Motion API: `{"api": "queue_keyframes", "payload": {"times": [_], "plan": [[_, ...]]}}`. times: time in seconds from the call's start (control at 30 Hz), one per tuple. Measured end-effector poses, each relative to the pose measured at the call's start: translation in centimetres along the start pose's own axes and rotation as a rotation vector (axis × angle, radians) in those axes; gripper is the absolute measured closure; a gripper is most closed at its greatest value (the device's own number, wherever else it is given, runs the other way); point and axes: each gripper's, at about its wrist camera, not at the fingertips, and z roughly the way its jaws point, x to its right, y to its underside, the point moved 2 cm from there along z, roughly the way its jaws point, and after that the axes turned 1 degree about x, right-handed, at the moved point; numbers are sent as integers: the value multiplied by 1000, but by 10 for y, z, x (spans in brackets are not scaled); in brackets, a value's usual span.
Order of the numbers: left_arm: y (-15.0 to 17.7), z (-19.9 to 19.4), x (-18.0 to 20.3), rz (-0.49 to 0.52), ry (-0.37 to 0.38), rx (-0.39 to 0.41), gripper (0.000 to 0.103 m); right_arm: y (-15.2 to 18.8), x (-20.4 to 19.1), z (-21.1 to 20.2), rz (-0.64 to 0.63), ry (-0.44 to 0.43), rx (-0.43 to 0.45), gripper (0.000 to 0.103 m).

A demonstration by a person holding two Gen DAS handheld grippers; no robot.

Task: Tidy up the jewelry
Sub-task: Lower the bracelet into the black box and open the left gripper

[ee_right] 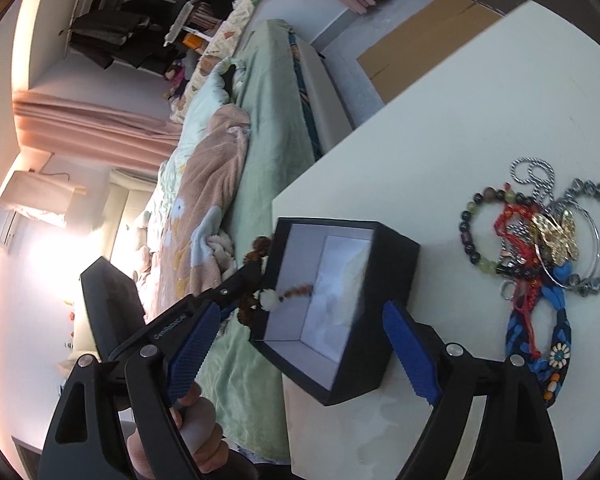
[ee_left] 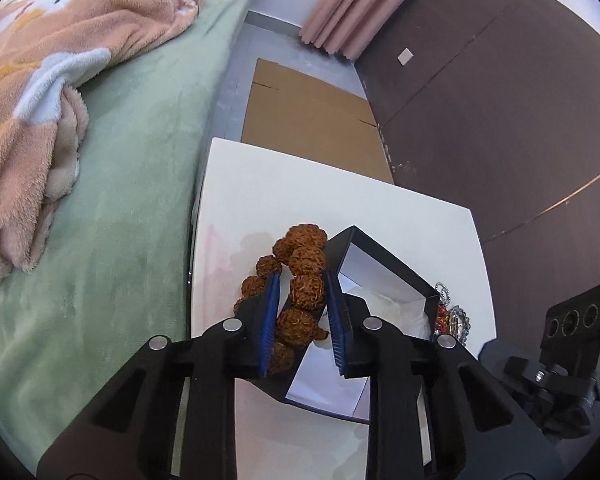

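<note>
1 bracelet (ee_left: pixel 304 292) between left gripper (ee_left: pixel 302 316) fingers

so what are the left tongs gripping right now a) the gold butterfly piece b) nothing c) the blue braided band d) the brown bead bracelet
d: the left tongs are closed around the brown bead bracelet at the black box, while the other jewelry lies in a pile on the table.

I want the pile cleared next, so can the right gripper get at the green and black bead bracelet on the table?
Probably yes: the right gripper is open, and the bead bracelet lies uncovered beyond the black box between its jaws.
</note>
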Motion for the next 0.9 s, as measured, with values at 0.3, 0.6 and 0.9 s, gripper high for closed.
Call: {"api": "queue_keyframes", "payload": {"times": [0.3,0.6,0.9], "plan": [[-2,-56,23,29,103,129,85,-3,11,-17,34,11,32,18],[6,-51,57,64,244,86,85,-14,18,-62,42,28,113,18],[16,-19,57,40,155,17,49,-20,34,-95,55,34,154,18]]}}
